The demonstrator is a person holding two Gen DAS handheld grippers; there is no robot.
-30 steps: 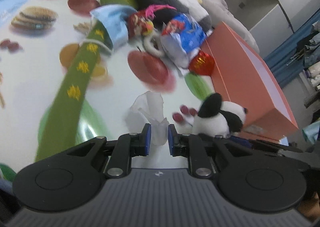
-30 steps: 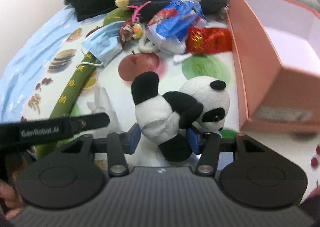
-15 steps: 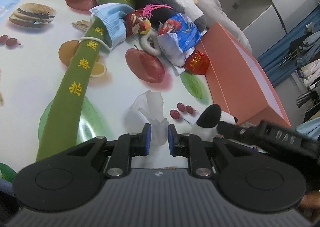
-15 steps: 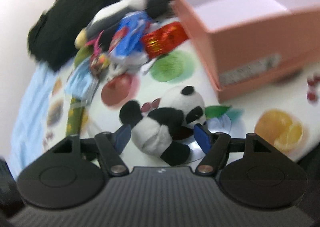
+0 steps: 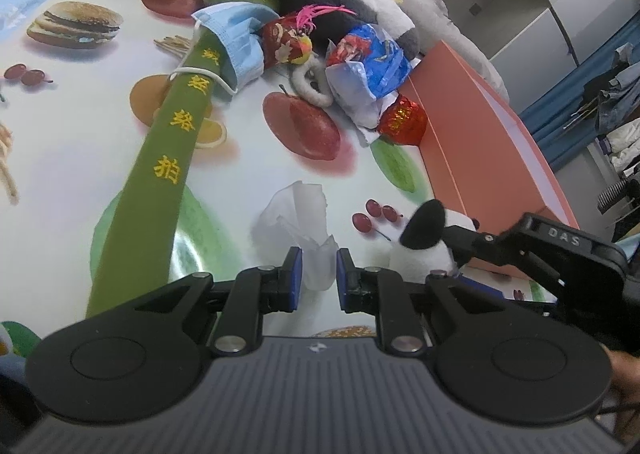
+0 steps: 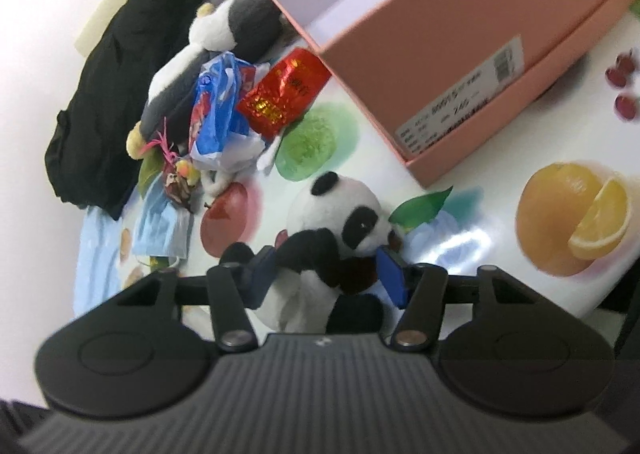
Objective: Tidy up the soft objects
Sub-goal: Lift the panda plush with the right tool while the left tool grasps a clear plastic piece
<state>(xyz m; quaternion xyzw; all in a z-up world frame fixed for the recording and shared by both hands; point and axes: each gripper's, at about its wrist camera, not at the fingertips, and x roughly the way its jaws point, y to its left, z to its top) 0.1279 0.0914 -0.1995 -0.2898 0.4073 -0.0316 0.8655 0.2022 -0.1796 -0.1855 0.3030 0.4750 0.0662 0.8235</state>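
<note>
The right gripper's (image 6: 326,274) fingers are closing on the panda (image 6: 336,226), so a loose squeeze could drop it before the box (image 6: 460,54) at one o'clock.

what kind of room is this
Likely a lived-in home room, perhaps a bedroom: a fruit-print table cover, clothes piled at the far right, white cabinets, and plush toys like the panda.
</note>
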